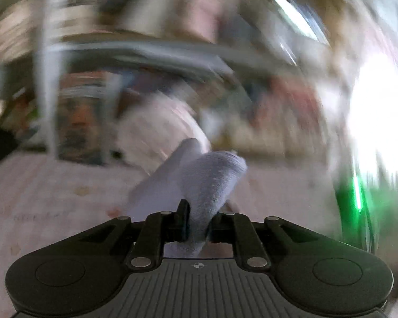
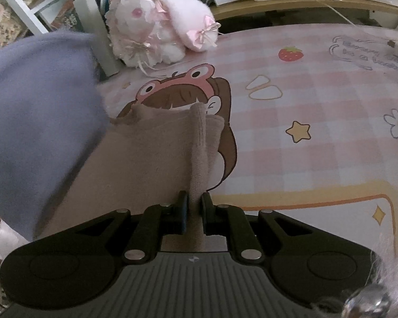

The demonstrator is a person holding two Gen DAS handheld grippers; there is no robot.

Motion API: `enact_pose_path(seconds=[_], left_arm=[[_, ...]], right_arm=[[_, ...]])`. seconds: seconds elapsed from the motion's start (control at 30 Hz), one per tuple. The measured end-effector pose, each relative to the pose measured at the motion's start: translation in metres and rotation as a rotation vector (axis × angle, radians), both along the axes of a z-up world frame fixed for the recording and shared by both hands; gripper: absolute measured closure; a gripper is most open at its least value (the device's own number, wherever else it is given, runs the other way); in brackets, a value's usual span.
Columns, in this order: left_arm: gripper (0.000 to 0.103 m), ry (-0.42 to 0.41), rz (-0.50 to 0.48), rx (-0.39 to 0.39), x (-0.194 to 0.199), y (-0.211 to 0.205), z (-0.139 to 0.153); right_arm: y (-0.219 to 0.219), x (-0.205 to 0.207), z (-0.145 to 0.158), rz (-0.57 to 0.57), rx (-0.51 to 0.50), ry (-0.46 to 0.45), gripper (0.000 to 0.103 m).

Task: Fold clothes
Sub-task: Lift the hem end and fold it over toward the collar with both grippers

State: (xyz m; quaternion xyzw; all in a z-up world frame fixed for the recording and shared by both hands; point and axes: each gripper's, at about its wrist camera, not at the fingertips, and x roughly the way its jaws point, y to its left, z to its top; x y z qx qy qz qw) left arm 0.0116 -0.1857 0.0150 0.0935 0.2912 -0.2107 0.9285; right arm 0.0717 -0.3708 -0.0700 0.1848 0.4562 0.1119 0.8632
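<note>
Your left claw [image 1: 197, 218] pinches the lilac cloth [image 1: 212, 182], which runs forward from its jaws; background is blurred. Your right claw [image 2: 194, 206] is clamped on a fold of the tan cloth [image 2: 146, 156], spread ahead and left of it over the bed [image 2: 318, 132]. Plush [image 2: 156, 26] far ahead.

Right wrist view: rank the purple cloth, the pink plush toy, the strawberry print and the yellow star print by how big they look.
1. purple cloth, though nearness inflates it
2. pink plush toy
3. strawberry print and yellow star print: look alike
</note>
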Motion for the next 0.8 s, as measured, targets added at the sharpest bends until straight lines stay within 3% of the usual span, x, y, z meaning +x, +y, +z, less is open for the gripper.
enact_pose_path(seconds=[0.1, 0.17, 0.23, 0.37, 0.47, 0.57, 0.6, 0.67, 0.7, 0.73, 0.8], left_arm=[[0.080, 0.045, -0.060, 0.251, -0.014, -0.046, -0.045], [0.078, 0.010, -0.074, 0.341, -0.023, -0.059, -0.060], [0.077, -0.012, -0.077, 0.376, -0.028, -0.064, -0.065], [0.076, -0.004, -0.046, 0.361, -0.026, -0.065, -0.061], [0.076, 0.011, 0.015, 0.275, -0.027, -0.059, -0.049], [0.075, 0.030, 0.064, 0.192, -0.023, -0.052, -0.036], [0.075, 0.031, 0.062, 0.187, -0.024, -0.051, -0.033], [0.070, 0.016, 0.037, 0.193, -0.032, -0.054, -0.030], [0.060, 0.007, 0.010, 0.195, -0.036, -0.055, -0.028], [0.050, 0.000, -0.023, 0.190, -0.041, -0.057, -0.027], [0.043, 0.009, -0.093, 0.172, -0.050, -0.060, -0.027]], right_arm=[[-0.005, 0.002, -0.001, 0.025, 0.026, 0.001, 0.092], [-0.009, 0.003, -0.001, 0.040, 0.036, 0.005, 0.089], [-0.012, 0.005, -0.001, 0.044, 0.050, 0.014, 0.088], [-0.028, 0.002, 0.003, 0.015, 0.105, 0.020, 0.079], [-0.050, -0.006, 0.006, -0.034, 0.222, 0.026, 0.075], [-0.068, -0.014, 0.009, -0.047, 0.371, 0.047, 0.063], [-0.073, -0.017, 0.009, -0.042, 0.424, 0.062, 0.054], [-0.076, -0.019, 0.008, -0.041, 0.501, 0.090, 0.038], [-0.076, -0.019, 0.008, -0.046, 0.532, 0.100, 0.033], [-0.075, -0.018, 0.008, -0.048, 0.560, 0.106, 0.033], [-0.071, -0.012, 0.007, -0.044, 0.600, 0.115, 0.029]])
